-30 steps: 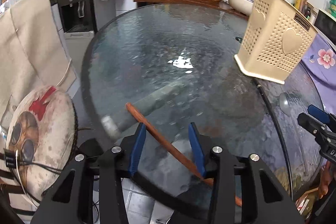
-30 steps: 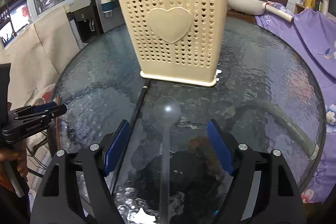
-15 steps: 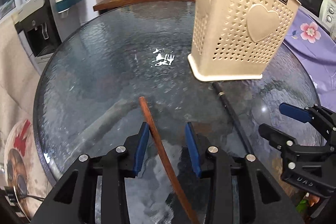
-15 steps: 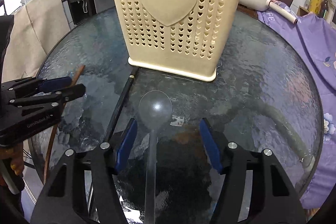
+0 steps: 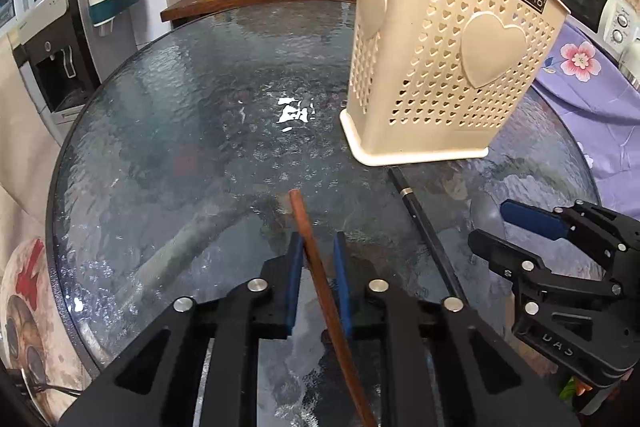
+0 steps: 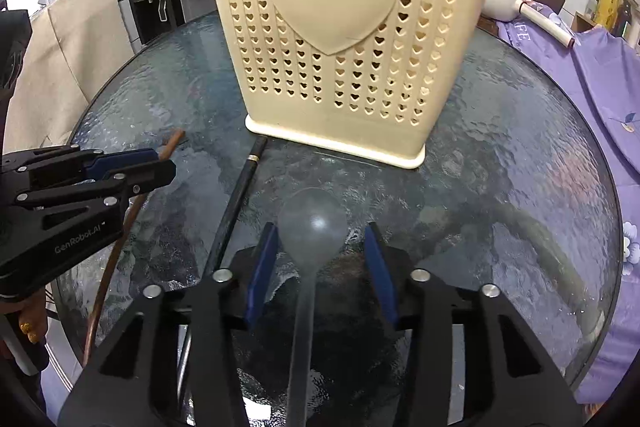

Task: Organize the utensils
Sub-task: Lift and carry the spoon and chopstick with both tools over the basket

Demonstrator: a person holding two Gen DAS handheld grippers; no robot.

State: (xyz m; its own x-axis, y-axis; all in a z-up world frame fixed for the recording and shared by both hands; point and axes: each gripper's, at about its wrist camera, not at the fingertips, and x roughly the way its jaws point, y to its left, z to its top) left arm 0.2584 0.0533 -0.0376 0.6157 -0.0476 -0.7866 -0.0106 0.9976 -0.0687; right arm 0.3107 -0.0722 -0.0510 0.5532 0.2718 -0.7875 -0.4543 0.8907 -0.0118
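Left gripper [image 5: 318, 247] jaws, just closing, pinch a slender brown wooden chopstick [image 5: 308, 223] on rippled glass; right gripper [image 6: 320, 239] jaws, narrowing yet apart, flank a translucent spoon's [image 6: 312, 223] rounded bowl.

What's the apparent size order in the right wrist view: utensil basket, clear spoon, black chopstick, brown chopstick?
1. utensil basket, by far the largest.
2. clear spoon, though it lies nearest the lens, which inflates it.
3./4. black chopstick and brown chopstick: both thin and partly hidden, so unranked.
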